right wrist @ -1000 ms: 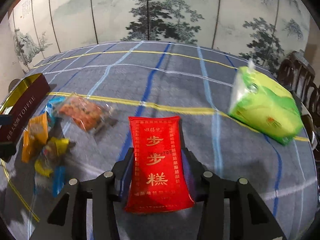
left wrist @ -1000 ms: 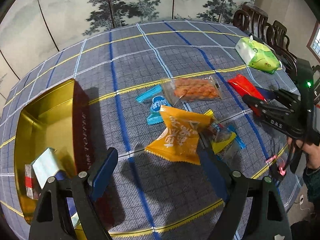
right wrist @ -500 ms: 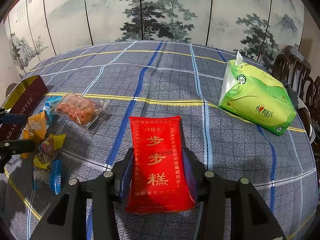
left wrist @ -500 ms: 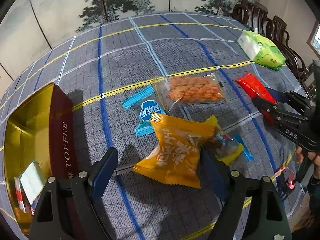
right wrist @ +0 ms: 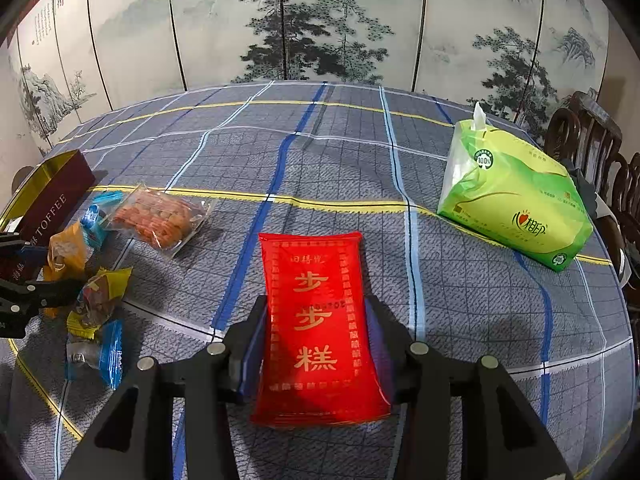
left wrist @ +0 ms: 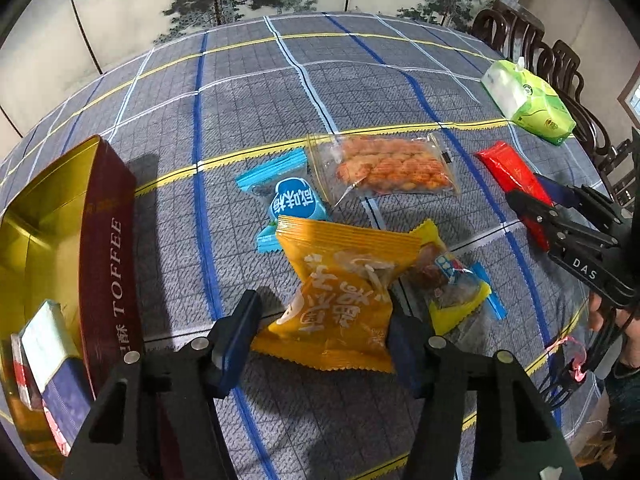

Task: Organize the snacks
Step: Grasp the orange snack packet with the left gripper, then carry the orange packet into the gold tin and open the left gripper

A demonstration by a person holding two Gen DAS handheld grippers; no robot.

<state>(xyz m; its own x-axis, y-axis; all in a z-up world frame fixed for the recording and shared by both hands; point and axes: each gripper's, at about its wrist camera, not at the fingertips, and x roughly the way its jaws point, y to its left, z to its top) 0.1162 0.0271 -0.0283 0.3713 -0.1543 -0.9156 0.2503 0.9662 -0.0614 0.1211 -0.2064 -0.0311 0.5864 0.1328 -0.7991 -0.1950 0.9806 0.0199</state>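
Observation:
An orange snack packet (left wrist: 340,292) lies on the plaid tablecloth between the fingers of my left gripper (left wrist: 320,304). The jaws are closing; the right pad meets the packet's edge and the left pad stands just beside it. My right gripper (right wrist: 316,308) is shut on a red packet with gold characters (right wrist: 316,320), low over the cloth at the right. A maroon and gold toffee tin (left wrist: 104,240) stands open at the left with a few wrapped items inside. A blue sachet (left wrist: 296,202), a clear bag of orange snacks (left wrist: 384,164) and a yellow packet (left wrist: 452,284) lie around the orange one.
A green tissue pack (right wrist: 516,200) sits at the far right of the table. Dark wooden chairs (left wrist: 540,48) stand behind it, and a painted folding screen runs along the back. A small blue-edged clear packet (right wrist: 96,356) lies near the yellow one. A hand shows at the right edge.
My left gripper has come down closer to the orange packet and its jaws have narrowed around it. The right gripper keeps its hold on the red packet without moving.

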